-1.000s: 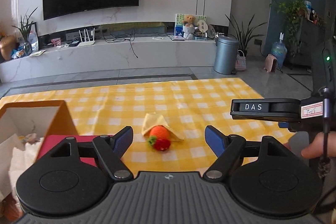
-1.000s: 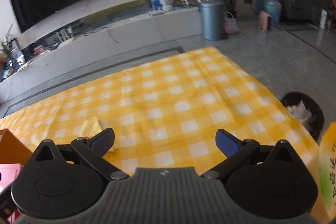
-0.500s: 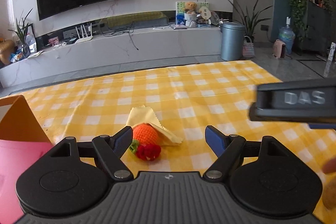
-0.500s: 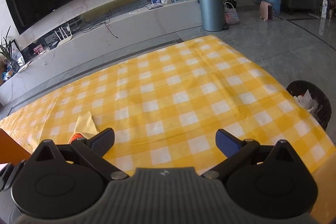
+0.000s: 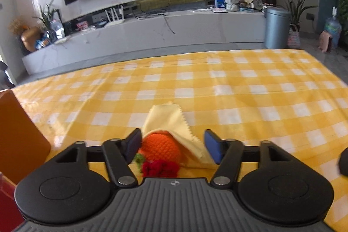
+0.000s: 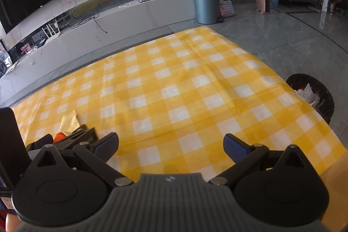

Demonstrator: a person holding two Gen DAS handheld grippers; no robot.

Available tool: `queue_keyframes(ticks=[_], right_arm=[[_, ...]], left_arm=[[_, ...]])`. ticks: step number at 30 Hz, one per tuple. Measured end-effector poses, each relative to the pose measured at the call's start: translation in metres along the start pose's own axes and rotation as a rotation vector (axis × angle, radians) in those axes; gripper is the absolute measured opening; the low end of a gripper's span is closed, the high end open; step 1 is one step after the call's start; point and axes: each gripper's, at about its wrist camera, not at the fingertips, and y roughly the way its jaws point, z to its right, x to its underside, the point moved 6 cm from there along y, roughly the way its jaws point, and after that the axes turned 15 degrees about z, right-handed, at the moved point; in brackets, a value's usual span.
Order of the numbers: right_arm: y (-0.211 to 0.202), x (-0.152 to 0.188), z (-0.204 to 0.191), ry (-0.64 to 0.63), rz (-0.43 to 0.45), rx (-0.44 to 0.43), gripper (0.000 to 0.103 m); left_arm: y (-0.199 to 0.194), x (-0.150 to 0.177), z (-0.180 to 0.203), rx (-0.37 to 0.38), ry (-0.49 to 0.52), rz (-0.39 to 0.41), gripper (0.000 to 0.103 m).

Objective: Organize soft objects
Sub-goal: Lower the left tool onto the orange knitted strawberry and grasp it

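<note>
An orange crocheted toy [image 5: 162,148] with a green and red end lies on the yellow checked tablecloth [image 5: 239,90], half under a pale yellow cloth [image 5: 167,116]. My left gripper [image 5: 173,144] is low over the table with the toy and the cloth's edge between its closing jaws. The left pad is right beside the toy; the right pad stands at the cloth's edge, with no squeeze visible. The right wrist view shows the toy [image 6: 59,136] and cloth [image 6: 69,122] at far left behind the left gripper's fingers [image 6: 82,133]. My right gripper [image 6: 170,145] hangs open over bare tablecloth, holding nothing.
An orange box wall [image 5: 19,140] stands at the left edge, with a red surface [image 5: 6,206] below it. A dark waste basket [image 6: 313,97] with paper sits on the floor past the table's right edge. A TV console and a grey bin are far behind.
My left gripper moved forward and down until the orange toy and the cloth's edge came between its fingers, and its jaws narrowed. The right gripper barely moved and stays open.
</note>
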Motion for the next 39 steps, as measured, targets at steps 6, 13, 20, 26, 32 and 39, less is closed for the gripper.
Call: queue_keyframes(ticks=[6, 13, 20, 26, 32, 39], right_arm=[[0.001, -0.001, 0.006, 0.026, -0.005, 0.023, 0.1], [-0.004, -0.002, -0.005, -0.006, 0.006, 0.015, 0.1], [-0.002, 0.0, -0.006, -0.012, -0.008, 0.011, 0.1], [-0.003, 0.001, 0.001, 0.022, -0.013, 0.011, 0.1], [-0.001, 0.003, -0.005, 0.009, -0.026, -0.003, 0.1], [0.002, 0.004, -0.022, -0.046, -0.017, -0.057, 0.1]], left_arm=[[-0.02, 0.006, -0.01, 0.044, 0.061, 0.047, 0.043], [-0.046, -0.002, -0.015, 0.177, -0.003, 0.106, 0.0], [-0.071, 0.008, -0.004, 0.285, -0.002, 0.101, 0.001], [-0.064, 0.008, 0.001, 0.211, 0.072, 0.214, 0.046], [-0.037, 0.011, 0.008, 0.165, 0.078, 0.181, 0.069], [-0.009, 0.026, -0.002, 0.097, 0.043, 0.05, 0.058]])
